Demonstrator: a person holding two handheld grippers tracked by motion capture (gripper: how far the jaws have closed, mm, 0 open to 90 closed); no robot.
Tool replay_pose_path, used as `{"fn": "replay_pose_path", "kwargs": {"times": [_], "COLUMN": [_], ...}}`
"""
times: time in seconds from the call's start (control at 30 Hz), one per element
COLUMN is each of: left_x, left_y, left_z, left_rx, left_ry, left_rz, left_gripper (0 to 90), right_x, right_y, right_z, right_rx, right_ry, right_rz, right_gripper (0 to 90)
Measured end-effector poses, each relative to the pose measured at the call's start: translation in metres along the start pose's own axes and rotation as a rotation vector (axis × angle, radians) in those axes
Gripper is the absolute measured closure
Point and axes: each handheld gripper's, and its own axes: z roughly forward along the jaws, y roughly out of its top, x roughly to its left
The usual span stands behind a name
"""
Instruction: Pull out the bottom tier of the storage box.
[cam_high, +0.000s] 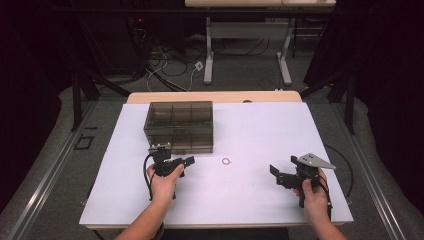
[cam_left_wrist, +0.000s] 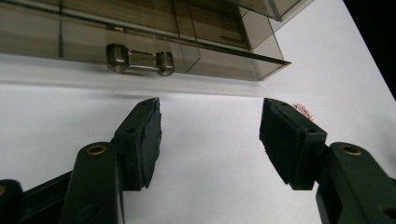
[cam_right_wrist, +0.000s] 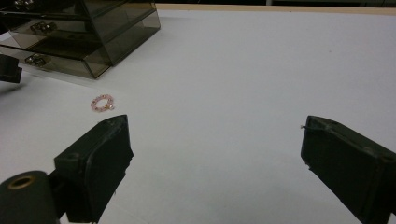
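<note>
A smoky see-through drawer box (cam_high: 178, 126) stands on the white table at the back left. Its lowest drawer sticks out a little, and the drawer's metal handle (cam_left_wrist: 140, 60) faces my left gripper (cam_high: 174, 158). That gripper sits just in front of the handle, and its jaws (cam_left_wrist: 212, 112) are open around bare table. A small pink beaded bracelet (cam_high: 227, 161) lies flat to the right of the box (cam_left_wrist: 187, 28); it peeks out behind my left gripper's right jaw (cam_left_wrist: 303, 111). My right gripper (cam_high: 283, 165) rests near the table's right side, open and holding nothing (cam_right_wrist: 215, 126), with the bracelet (cam_right_wrist: 102, 102) ahead to its left.
The white table top (cam_high: 260, 130) stretches between the two grippers and behind the bracelet. Its wooden far edge (cam_high: 215, 96) borders a floor with loose cables (cam_high: 170, 67) and the legs of another desk (cam_high: 210, 55). Dark curtains flank both sides.
</note>
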Motion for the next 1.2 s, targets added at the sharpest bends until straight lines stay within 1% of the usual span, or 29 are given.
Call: {"fn": "replay_pose_path", "kwargs": {"times": [0.07,0.1,0.13,0.2,0.23,0.37,0.4,0.43,0.5,0.53,0.57,0.6,0.77,0.8,0.83,0.93,1.0,1.03,1.2], "left_x": [-0.001,-0.002,-0.003,-0.004,-0.005,-0.007,-0.008,-0.008,-0.010,-0.011,-0.011,-0.011,-0.012,-0.013,-0.014,-0.014,-0.014,-0.014,-0.011], "left_y": [0.001,0.001,0.001,0.002,0.002,0.003,0.004,0.004,0.004,0.005,0.005,0.006,0.008,0.008,0.008,0.008,0.008,0.008,0.007], "left_z": [-0.001,-0.001,-0.002,-0.004,-0.005,-0.006,-0.007,-0.007,-0.008,-0.010,-0.010,-0.010,-0.014,-0.014,-0.014,-0.015,-0.014,-0.014,-0.013], "left_rx": [0.015,0.010,0.011,0.020,0.015,0.019,0.025,0.025,0.025,0.027,0.027,0.023,0.016,0.007,0.005,0.005,0.006,0.005,-0.007], "left_ry": [0.000,-0.001,0.000,0.003,0.003,0.009,0.021,0.021,0.032,0.044,0.044,0.052,0.077,0.088,0.095,0.105,0.111,0.111,0.093], "left_rz": [0.009,0.015,0.031,0.043,0.051,0.056,0.083,0.083,0.096,0.115,0.115,0.128,0.166,0.177,0.183,0.211,0.221,0.224,0.209], "left_gripper": [37.9,37.9,37.9,36.5,36.4,36.3,35.3,34.6,33.6,31.4,30.6,30.6,25.6,23.1,23.1,19.6,15.8,15.7,10.5], "right_x": [0.000,0.000,0.000,0.000,0.000,0.000,0.000,0.000,0.000,0.000,0.000,0.000,0.000,0.001,0.001,0.000,0.001,0.001,0.001], "right_y": [0.000,0.000,0.000,0.000,0.000,0.000,0.000,0.000,0.000,0.000,0.000,0.000,0.000,0.000,0.000,0.000,0.000,-0.001,0.000], "right_z": [0.000,0.000,0.000,0.000,0.000,0.000,0.000,0.000,0.000,0.000,0.000,0.000,0.000,-0.001,-0.001,0.000,0.000,0.001,0.000], "right_rx": [0.001,0.000,0.001,0.000,0.000,0.001,0.001,0.001,0.001,0.001,0.001,0.002,0.002,0.011,0.011,-0.003,0.005,-0.001,0.004], "right_ry": [0.000,0.001,0.000,0.000,-0.001,-0.001,-0.001,-0.002,-0.002,-0.002,-0.002,-0.003,-0.002,-0.002,-0.002,-0.001,-0.001,-0.001,-0.002], "right_rz": [-0.001,-0.002,-0.001,-0.001,-0.001,-0.001,-0.001,-0.002,-0.002,0.000,0.000,0.000,-0.002,-0.002,-0.002,-0.006,-0.006,-0.006,-0.006], "right_gripper": [8.3,8.3,8.3,8.3,8.3,8.3,8.3,8.3,8.3,8.3,8.3,8.3,8.3,8.3,8.3,8.3,8.3,8.3,8.3]}}
